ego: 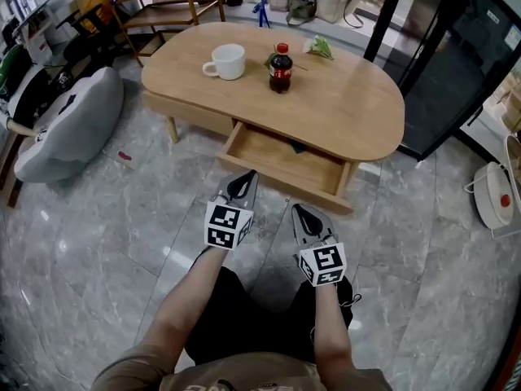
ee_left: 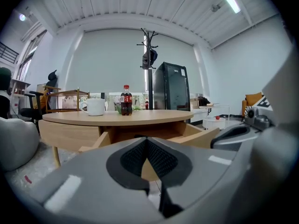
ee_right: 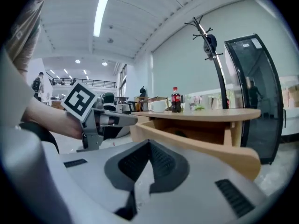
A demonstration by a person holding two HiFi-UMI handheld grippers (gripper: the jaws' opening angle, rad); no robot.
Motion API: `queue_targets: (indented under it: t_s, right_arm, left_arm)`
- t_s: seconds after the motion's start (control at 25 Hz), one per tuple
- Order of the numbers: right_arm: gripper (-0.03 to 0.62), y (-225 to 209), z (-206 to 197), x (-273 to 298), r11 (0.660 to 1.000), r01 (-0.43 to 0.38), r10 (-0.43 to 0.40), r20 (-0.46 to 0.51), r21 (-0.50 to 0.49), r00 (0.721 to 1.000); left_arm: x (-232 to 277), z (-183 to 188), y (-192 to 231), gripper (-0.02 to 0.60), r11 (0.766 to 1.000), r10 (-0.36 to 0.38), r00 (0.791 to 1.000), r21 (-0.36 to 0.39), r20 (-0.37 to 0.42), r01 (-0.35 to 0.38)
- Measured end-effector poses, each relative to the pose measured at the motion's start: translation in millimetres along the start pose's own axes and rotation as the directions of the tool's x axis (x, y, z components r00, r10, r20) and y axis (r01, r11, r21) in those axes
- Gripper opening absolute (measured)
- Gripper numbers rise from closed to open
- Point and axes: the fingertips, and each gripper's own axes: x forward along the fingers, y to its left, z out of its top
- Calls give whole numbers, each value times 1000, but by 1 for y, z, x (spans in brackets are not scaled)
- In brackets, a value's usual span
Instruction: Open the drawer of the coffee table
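Note:
The wooden coffee table [ego: 350,108] has its drawer [ego: 277,177] pulled out toward me, with a small dark item [ego: 297,147] inside at the back. My left gripper [ego: 242,177] is shut with nothing between its jaws, its tip just short of the drawer front. To its right, my right gripper [ego: 299,210] is also shut and empty, a little farther back from the drawer. In the left gripper view the closed left gripper [ee_left: 146,141] faces the open drawer [ee_left: 196,136]. In the right gripper view the right gripper [ee_right: 150,143] sits beside the drawer front [ee_right: 201,146].
On the tabletop stand a white mug [ego: 226,61], a cola bottle [ego: 280,68] and a green item [ego: 320,47]. A grey beanbag [ego: 73,125] lies left of the table, a black glass cabinet [ego: 456,63] stands to the right, and a white round object [ego: 492,194] sits far right.

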Motion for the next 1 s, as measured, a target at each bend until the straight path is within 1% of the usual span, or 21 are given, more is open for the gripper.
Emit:
queue_targets:
  t_s: [0.12, 0.24, 0.32, 0.48, 0.64, 0.76, 0.88, 0.96, 1.0]
  right_arm:
    - [6, -15, 21, -1, 998, 70, -70, 23, -1, 997]
    - [6, -39, 41, -6, 986, 160, -163, 89, 38, 983]
    - [6, -48, 46, -5, 981, 178, -185, 110, 71, 976]
    - [6, -53, 47, 7, 982, 171, -178, 104, 77, 978]
    - [6, -48, 47, 16, 989, 144, -148, 92, 45, 985]
    - [6, -40, 52, 23, 993, 116, -119, 113, 31, 986]
    - [6, -39, 53, 23, 991, 128, -130, 102, 30, 986]
    - [6, -39, 54, 22, 990, 134, -137, 99, 39, 986]
    - [6, -38, 55, 21, 990, 135, -139, 97, 47, 986]
  left_arm:
    - [-5, 9, -4, -9, 1000, -10, 1000, 1, 27, 10]
    - [-7, 22, -5, -9, 999, -14, 998, -30, 63, 16]
    - [-8, 26, -6, -9, 999, -17, 997, -37, 73, 19]
    - [-7, 25, -7, -9, 999, -20, 998, -32, 65, 22]
    - [-5, 17, -6, -9, 999, -6, 999, -48, 40, 8]
    - [-4, 18, -1, -9, 997, -10, 999, -74, 45, 13]
    - [-6, 22, 0, -9, 996, -2, 999, -90, 53, 7]
    - [-5, 20, 1, -9, 995, 4, 999, -98, 48, 0]
    - [-4, 17, 1, -9, 994, 6, 999, -113, 44, -1]
